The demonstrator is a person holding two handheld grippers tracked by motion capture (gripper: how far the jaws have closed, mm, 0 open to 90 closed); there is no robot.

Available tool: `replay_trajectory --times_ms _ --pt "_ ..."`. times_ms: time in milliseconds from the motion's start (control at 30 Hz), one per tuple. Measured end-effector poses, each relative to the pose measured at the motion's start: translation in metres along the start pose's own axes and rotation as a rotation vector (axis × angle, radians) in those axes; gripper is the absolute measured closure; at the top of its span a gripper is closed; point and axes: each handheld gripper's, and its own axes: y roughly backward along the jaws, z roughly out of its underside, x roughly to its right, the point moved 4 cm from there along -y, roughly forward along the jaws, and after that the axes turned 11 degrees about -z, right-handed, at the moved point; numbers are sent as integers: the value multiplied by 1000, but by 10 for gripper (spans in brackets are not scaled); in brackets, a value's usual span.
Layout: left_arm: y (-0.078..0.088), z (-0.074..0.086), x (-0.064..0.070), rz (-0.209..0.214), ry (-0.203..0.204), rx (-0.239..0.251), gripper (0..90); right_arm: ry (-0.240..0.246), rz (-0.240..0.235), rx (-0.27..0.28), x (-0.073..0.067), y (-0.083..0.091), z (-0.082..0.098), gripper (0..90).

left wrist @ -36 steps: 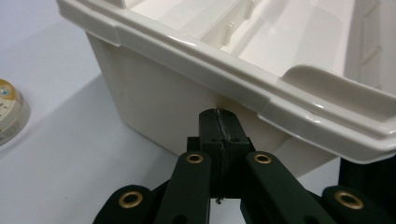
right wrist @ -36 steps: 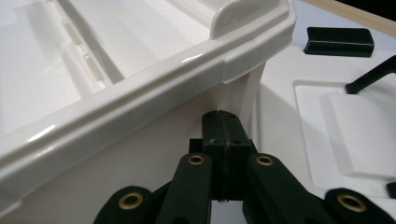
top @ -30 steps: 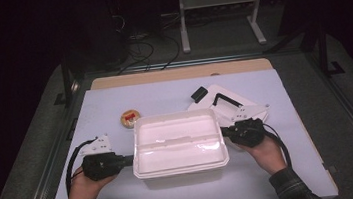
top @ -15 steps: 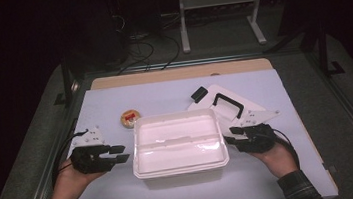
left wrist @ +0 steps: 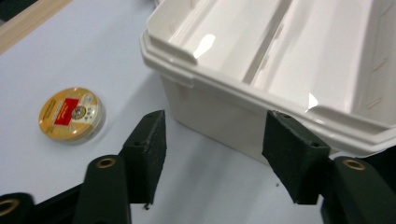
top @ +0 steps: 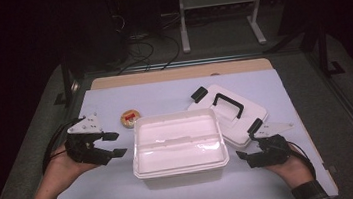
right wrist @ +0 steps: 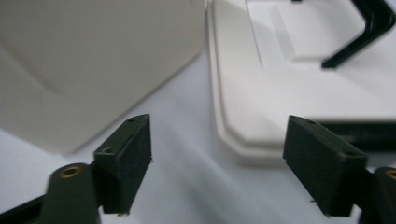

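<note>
A white table cover (top: pixel 174 97) carries three items. A small round tin (top: pixel 129 118) with a gold and red label lies flat near the far-left corner of the white container (top: pixel 178 147), apart from it. A white lid (top: pixel 229 113) with a black handle lies flat behind the container's right end; its near edge sits close to the container, though whether the two touch cannot be told from the high view. Nothing stands between either gripper and the container's ends.

The left gripper (top: pixel 114 144) is held off the table to the left of the container, jaws pointing at its left end, the hand (top: pixel 63 165) cupped beneath the body. Its jaws have just been opening and stand apart, with nothing between the pads; in the left gripper view the container's rim and left wall lie just beyond the fingertips (left wrist: pixel 148 149).

The right gripper (top: pixel 247 144) sits low beside the container's near-right corner, jaws pointing left and away from the person. Its jaws have likewise just been opening and stand wide, gripping nothing; the right gripper view, somewhat blurred, shows bare cover between the pads.

The container stands upright at the centre of the cover, uncovered. A shallow white insert tray with a lengthwise divider sits in its top, and no contents can be seen in it
</note>
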Motion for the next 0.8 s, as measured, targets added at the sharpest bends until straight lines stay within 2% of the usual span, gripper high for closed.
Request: replay_trajectory --times_ms 133,167,233,300,367,467,667,800 --pt "1 -15 2 -1 -32 6 298 -28 6 -24 1 2 16 144" --pt "-1 -18 2 4 -40 4 283 -36 13 -47 2 1 23 139" --pt "-4 -26 5 14 -64 -6 258 -36 40 -68 4 -2 30 135" --pt "-7 -34 8 32 -83 -8 249 -31 43 -76 5 -3 33 129" --pt "-12 -43 11 47 -108 -13 245 -28 48 -79 6 -6 37 100" --pt "-19 -55 16 70 -146 -34 246 -13 81 -86 9 -11 42 83" --pt "-32 -76 22 104 -208 -70 250 -16 73 -56 11 -12 45 63" --pt "-39 -84 28 126 -244 -93 252 -41 53 -50 13 -13 46 63"
